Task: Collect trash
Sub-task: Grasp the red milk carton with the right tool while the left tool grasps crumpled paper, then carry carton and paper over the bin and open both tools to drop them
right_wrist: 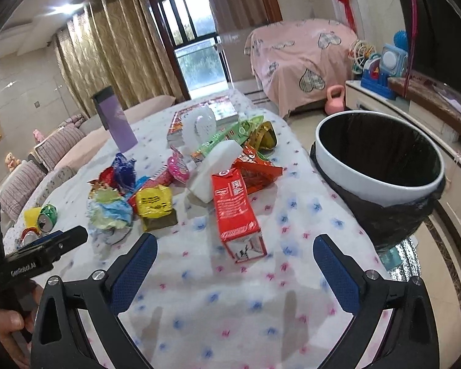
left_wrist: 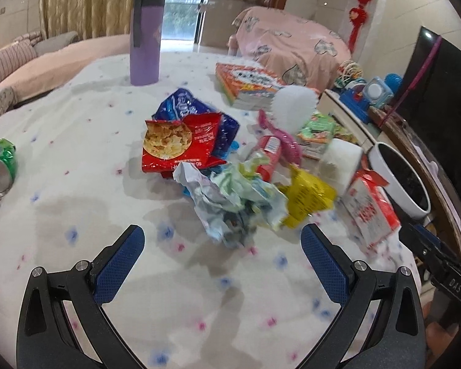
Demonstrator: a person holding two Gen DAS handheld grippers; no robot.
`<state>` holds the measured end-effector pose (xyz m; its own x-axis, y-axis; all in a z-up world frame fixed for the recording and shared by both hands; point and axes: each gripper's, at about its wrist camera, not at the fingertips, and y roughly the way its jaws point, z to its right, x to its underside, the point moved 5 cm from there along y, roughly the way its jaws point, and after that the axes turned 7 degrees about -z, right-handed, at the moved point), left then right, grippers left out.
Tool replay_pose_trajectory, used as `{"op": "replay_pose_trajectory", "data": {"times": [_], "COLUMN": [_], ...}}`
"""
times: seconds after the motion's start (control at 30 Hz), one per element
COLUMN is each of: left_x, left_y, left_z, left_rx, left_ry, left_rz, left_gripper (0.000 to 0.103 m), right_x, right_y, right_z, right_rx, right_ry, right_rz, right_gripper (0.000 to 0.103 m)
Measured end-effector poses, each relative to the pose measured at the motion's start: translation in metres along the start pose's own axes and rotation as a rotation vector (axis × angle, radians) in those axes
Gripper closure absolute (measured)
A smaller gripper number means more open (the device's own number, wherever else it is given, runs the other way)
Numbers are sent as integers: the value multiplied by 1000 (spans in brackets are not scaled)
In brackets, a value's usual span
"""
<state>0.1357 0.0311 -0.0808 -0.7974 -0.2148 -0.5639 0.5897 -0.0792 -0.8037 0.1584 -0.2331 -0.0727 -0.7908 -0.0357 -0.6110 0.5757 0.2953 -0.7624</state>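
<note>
Trash lies on a white flowered tablecloth (left_wrist: 76, 184). In the left wrist view my left gripper (left_wrist: 222, 240) is open and empty, just short of a crumpled paper wad (left_wrist: 230, 203). Behind it lie a red chip bag (left_wrist: 178, 144), a blue bag (left_wrist: 184, 104) and a yellow wrapper (left_wrist: 307, 196). A crushed green can (left_wrist: 0, 166) lies far left. In the right wrist view my right gripper (right_wrist: 235, 246) is open and empty, just short of a red carton (right_wrist: 235, 212). The white bin with a black liner (right_wrist: 378, 156) stands at the table's right edge.
A purple tumbler (left_wrist: 146, 37) stands at the table's far side. A book (left_wrist: 249, 83), a white puff brush (left_wrist: 295, 107) and a white foam block (right_wrist: 215, 166) lie among the trash. A TV cabinet with toys (right_wrist: 381, 70) is right of the bin.
</note>
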Motion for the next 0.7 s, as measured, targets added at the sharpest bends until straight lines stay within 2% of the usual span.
{"op": "replay_pose_trajectory", "data": {"times": [0.07,0.13,0.17,0.23,0.3,0.33,0.37,0.4,0.7], "left_x": [-4,-6,-7,-8,-7,-6,-6,-5,4], "left_y": [9,16,19,24,27,27,25,22,-4], "left_z": [-3,-4,-3,-1,3,5,7,8,33], "left_rx": [2,7,9,26,60,76,77,72,140], "left_ry": [-15,-23,-23,-15,0,7,13,22,70], "left_rz": [-19,-35,-41,-54,-71,-75,-70,-59,-33], "left_gripper": [0,8,15,34,69,72,75,78,81], "right_x": [-5,-9,-11,-14,-16,-16,-15,-14,-4], "right_y": [9,17,21,30,37,42,45,47,25], "right_z": [3,6,7,8,7,7,7,7,11], "right_rx": [3,6,8,14,23,26,21,14,-18], "right_ry": [-4,-7,-11,-23,-36,-43,-43,-40,-5], "right_rz": [-19,-37,-46,-69,-85,-97,-109,-118,-79], "right_gripper": [7,13,17,20,30,44,61,68,69]}}
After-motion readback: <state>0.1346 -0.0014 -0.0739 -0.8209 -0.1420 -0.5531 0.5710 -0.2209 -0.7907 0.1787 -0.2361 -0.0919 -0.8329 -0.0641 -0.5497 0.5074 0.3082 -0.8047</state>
